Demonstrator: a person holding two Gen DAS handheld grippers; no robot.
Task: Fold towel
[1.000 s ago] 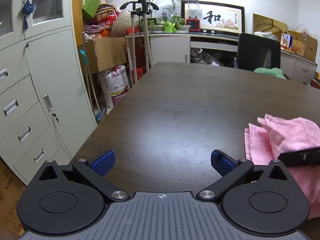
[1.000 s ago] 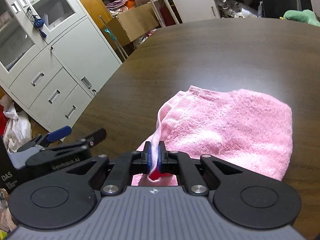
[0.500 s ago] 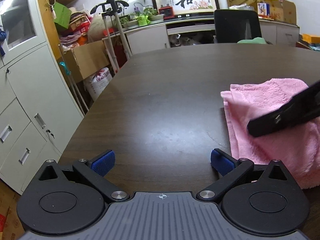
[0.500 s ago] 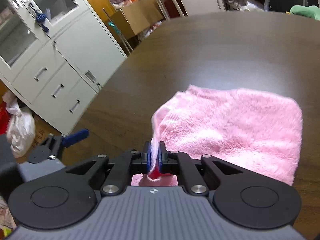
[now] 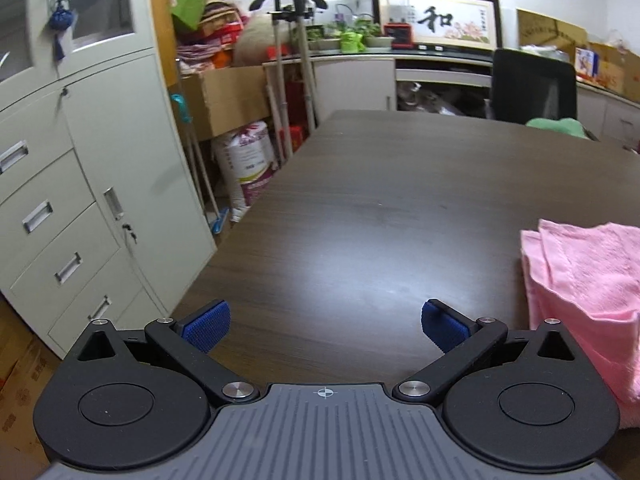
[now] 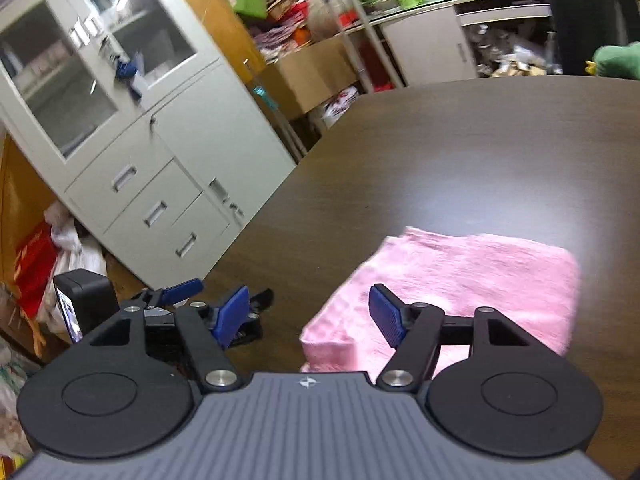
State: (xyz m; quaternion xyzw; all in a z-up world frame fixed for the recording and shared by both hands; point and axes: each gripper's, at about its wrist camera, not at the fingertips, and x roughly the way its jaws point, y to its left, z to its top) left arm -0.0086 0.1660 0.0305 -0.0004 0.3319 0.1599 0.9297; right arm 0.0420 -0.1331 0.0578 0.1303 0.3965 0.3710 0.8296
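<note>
- While the table (image 6: pixel 480 140) carries it flat, the pink towel (image 6: pixel 472 280) lies folded into a thick rectangle, so the fold looks done.
- Right gripper (image 6: pixel 310 312): jaws now released above the towel's near corner; 0.5 s ago they pinched that edge.
- Left gripper (image 5: pixel 324 326): jaws spread, holding nothing, parked left of the towel as before.

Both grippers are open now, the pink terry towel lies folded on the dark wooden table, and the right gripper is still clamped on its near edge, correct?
Not quite. The right gripper is open too, holding nothing, as the right wrist view shows. The pink terry towel lies folded on the dark wooden table, and the left gripper is open.
</note>
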